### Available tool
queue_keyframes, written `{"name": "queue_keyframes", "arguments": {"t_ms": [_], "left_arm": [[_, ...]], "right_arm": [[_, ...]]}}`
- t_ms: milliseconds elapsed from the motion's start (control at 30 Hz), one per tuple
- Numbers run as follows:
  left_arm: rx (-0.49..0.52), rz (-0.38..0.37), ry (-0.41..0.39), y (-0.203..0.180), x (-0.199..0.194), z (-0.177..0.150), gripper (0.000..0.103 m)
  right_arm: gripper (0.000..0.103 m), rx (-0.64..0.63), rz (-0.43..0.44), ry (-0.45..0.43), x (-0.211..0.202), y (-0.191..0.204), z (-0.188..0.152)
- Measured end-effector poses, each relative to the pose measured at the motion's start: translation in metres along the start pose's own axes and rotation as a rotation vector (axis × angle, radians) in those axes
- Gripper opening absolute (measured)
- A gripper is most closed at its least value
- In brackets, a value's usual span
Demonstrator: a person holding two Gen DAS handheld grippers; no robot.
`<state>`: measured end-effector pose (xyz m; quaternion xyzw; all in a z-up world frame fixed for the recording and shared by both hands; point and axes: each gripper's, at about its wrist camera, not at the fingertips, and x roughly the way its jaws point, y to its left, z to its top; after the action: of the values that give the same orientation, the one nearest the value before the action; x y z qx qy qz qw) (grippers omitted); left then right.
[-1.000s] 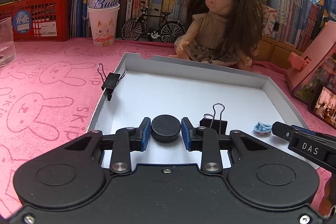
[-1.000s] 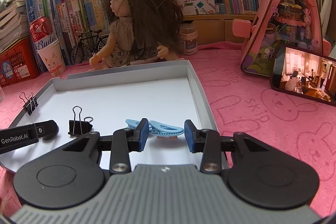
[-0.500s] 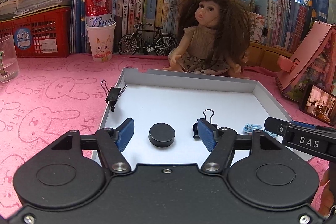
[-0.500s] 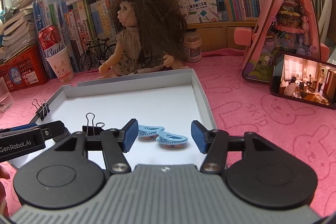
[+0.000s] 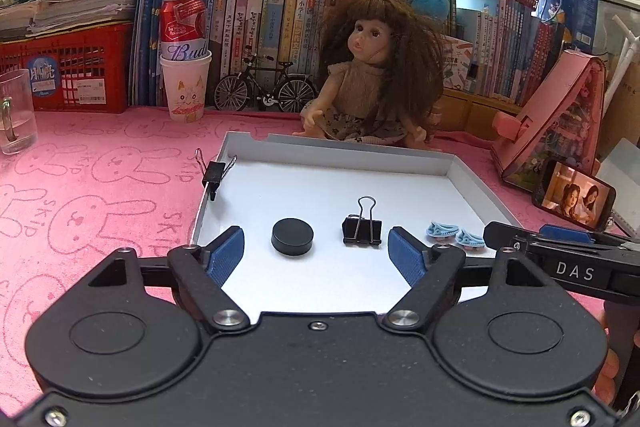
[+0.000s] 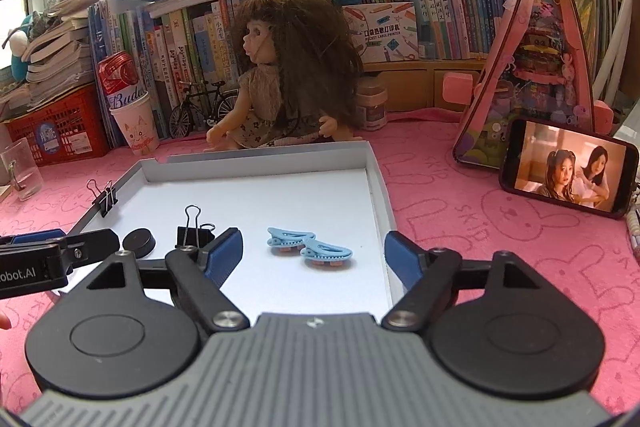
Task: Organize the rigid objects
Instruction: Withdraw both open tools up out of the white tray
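Above the tray's (image 5: 472,183) near edge, left gripper (image 5: 316,253) and right gripper (image 6: 314,253) tilted downward, jaws just spread, nothing held

Both views look forward and slightly down along their own fingers (image 5: 224,257) (image 6: 402,261), from low and close over the near end of the white tray (image 5: 340,151) (image 6: 380,195). The left wrist view sits at the tray's left, the right wrist view at its right. Both share the tray, the doll (image 5: 376,83) (image 6: 288,79) and the bookshelf (image 5: 280,19) (image 6: 460,11) behind, each catching the other gripper at its edge.
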<state>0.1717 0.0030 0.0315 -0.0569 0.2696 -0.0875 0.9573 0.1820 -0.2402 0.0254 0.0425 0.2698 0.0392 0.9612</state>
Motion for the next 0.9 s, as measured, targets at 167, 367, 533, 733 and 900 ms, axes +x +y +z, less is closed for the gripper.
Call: {"name": "queue_keyframes", "arguments": {"t_ms": [167,367,533,733,900], "left_arm": [[0.036,-0.026,-0.013,-0.004,-0.016,-0.007,0.078],[0.038,-0.046,-0.017,-0.003,-0.031,-0.015,0.079],[0.032,-0.058,-0.015,-0.001,-0.043,-0.023,0.079],[0.04,-0.06,-0.01,0.001,-0.058,-0.039,0.079],[0.034,-0.059,0.003,0.004,-0.067,-0.053,0.079]], "right_arm": [[0.088,-0.03,0.005,-0.011,-0.012,0.002,-0.005],[0.089,-0.044,0.005,-0.02,-0.026,0.001,-0.012],[0.09,-0.047,0.011,-0.028,-0.038,-0.001,-0.02],[0.092,-0.055,0.01,-0.033,-0.053,-0.004,-0.033],[0.093,-0.057,-0.001,-0.041,-0.066,-0.006,-0.047]]}}
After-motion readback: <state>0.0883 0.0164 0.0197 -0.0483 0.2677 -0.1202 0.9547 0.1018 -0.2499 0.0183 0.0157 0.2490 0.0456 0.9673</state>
